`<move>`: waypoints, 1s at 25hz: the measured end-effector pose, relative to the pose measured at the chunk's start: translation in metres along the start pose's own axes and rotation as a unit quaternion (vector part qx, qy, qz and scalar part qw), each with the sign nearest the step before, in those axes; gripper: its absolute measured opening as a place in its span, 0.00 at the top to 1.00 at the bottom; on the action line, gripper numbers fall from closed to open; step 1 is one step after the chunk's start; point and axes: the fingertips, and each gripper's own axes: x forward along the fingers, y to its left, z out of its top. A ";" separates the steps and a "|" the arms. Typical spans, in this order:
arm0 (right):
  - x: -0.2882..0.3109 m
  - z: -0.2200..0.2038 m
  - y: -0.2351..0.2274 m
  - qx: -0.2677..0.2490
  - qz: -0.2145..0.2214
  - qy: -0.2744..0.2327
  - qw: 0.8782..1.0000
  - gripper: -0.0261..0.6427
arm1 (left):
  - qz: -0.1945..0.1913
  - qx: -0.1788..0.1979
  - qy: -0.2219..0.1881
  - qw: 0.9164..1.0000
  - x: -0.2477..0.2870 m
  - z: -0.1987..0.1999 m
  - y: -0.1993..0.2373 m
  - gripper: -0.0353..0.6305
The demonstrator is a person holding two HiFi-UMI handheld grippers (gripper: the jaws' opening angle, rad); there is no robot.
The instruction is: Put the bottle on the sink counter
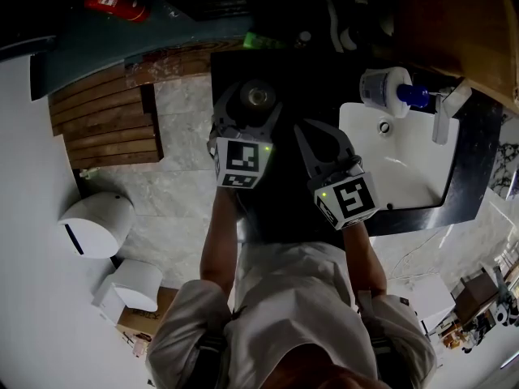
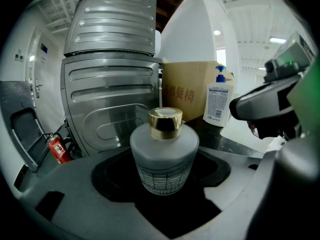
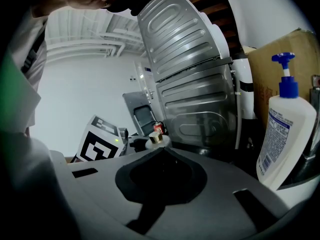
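A frosted glass bottle [image 2: 164, 154] with a gold cap [image 1: 259, 96] stands upright between the jaws of my left gripper [image 1: 253, 109], which is shut on it. It is held over dark ground left of the white sink basin [image 1: 405, 173] and its black counter [image 1: 480, 148]. My right gripper [image 1: 312, 136] hangs just right of the left one, between it and the basin. In the right gripper view, the right gripper [image 3: 162, 151] has its jaws meeting at the tips with nothing between them, and the bottle's gold cap [image 3: 156, 138] shows beyond them.
A white lotion pump bottle [image 1: 389, 91] stands at the basin's far corner beside the faucet [image 1: 444, 113]. A ribbed steel panel [image 2: 112, 84] and a cardboard box [image 2: 192, 91] rise behind. A fire extinguisher [image 1: 113, 2], wooden slats [image 1: 105, 124] and white fixtures [image 1: 97, 225] lie left.
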 end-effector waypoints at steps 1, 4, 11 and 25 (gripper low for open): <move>0.000 0.001 0.001 0.000 0.000 0.000 1.000 0.97 | -0.002 0.000 0.002 1.000 0.000 -0.001 -0.001 0.46; -0.002 0.001 0.000 0.000 -0.001 -0.001 1.000 0.97 | -0.005 -0.001 0.001 1.000 0.001 -0.001 -0.002 0.46; -0.007 0.004 0.004 -0.001 -0.002 -0.005 1.000 0.97 | 0.002 0.005 0.006 1.000 0.001 -0.002 -0.002 0.45; -0.021 0.005 0.014 -0.007 -0.003 -0.010 1.000 0.97 | 0.011 -0.011 0.015 1.000 -0.011 -0.014 -0.005 0.45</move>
